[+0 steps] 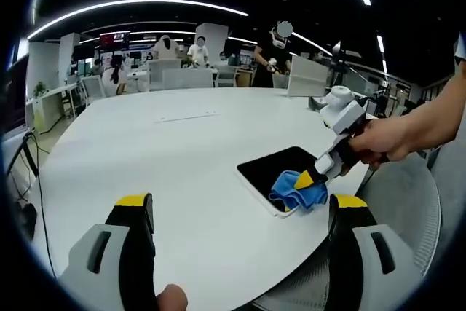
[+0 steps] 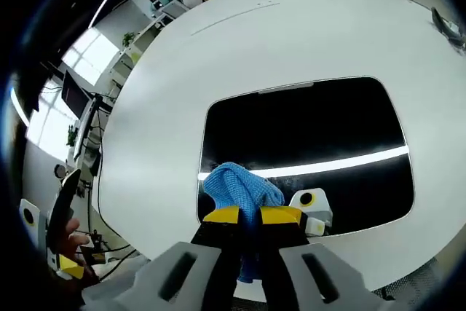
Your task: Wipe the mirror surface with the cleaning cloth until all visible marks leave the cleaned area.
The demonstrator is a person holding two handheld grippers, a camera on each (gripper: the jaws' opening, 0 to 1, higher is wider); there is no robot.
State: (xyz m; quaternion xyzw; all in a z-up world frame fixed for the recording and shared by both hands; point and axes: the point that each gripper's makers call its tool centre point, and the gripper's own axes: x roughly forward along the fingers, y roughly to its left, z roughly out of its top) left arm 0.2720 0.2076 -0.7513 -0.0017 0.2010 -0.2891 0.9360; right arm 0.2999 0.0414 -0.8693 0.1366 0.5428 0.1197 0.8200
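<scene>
1. Right gripper view: my right hand-held gripper (image 2: 250, 216) is clamped on the blue cleaning cloth (image 2: 240, 189), pressed to the mirror's (image 2: 306, 129) near edge.
2. The mirror lies by the white surface's (image 2: 167, 78) rim; an unbraced push risks sliding it off.
3. My left hand-held gripper (image 1: 240, 213) hangs open, well left.

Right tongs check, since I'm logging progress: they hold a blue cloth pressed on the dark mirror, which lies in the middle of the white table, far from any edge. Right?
Not quite. The right tongs do grip the blue cloth on the dark mirror, but the mirror lies close to the edge of the white table, not in its middle. The left gripper view shows this.
</scene>
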